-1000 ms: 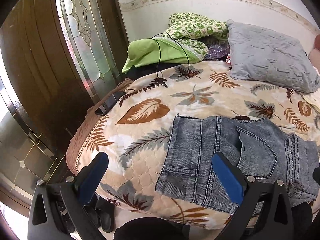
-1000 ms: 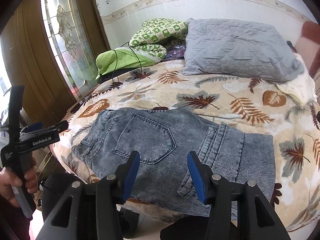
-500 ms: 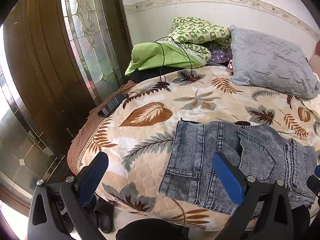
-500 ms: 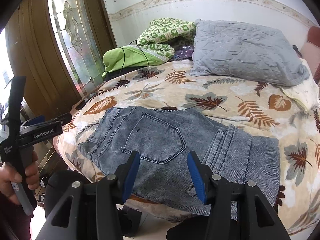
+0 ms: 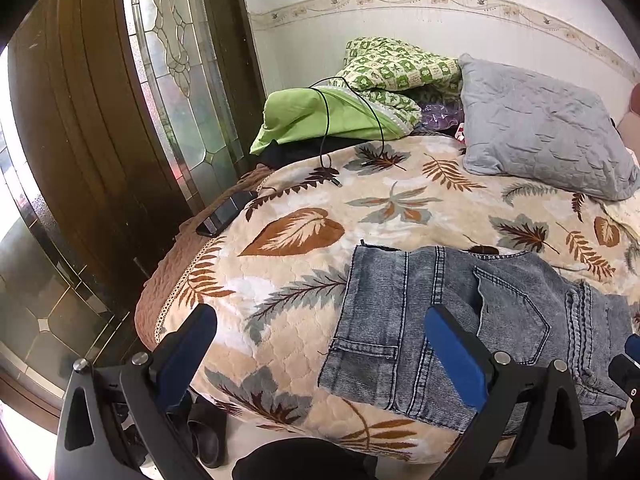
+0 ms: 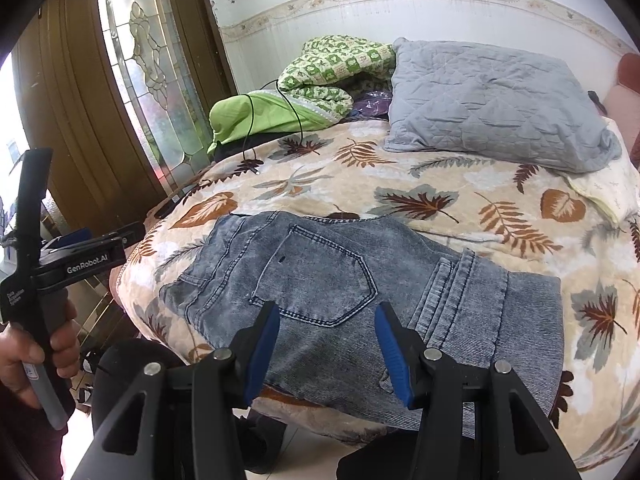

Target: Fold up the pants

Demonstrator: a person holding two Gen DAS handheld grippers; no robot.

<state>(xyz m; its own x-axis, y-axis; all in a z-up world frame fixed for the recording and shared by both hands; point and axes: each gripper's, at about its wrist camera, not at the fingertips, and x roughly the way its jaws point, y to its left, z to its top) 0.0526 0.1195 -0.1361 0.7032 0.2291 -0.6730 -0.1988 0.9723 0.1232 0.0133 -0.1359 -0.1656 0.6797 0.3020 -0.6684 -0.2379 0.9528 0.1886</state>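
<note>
Folded grey-blue denim pants (image 6: 360,292) lie near the front edge of the bed, back pocket up; they also show in the left wrist view (image 5: 460,320). My right gripper (image 6: 326,344) is open and empty, held back from the bed in front of the pants. My left gripper (image 5: 320,352) is wide open and empty, off the bed's front left corner, to the left of the pants. The left gripper also shows at the left of the right wrist view (image 6: 84,248), held in a hand.
The bed has a leaf-print blanket (image 5: 320,232). A grey pillow (image 6: 492,104), green bedding (image 6: 304,96) with a black cable and a phone (image 5: 224,214) lie on it. A wooden and glass door (image 5: 120,120) stands left. Shoes (image 5: 204,432) are on the floor.
Both grippers have drawn back and up from the bed, so the pants look smaller and lower. Both stay open and empty. The pants have not moved.
</note>
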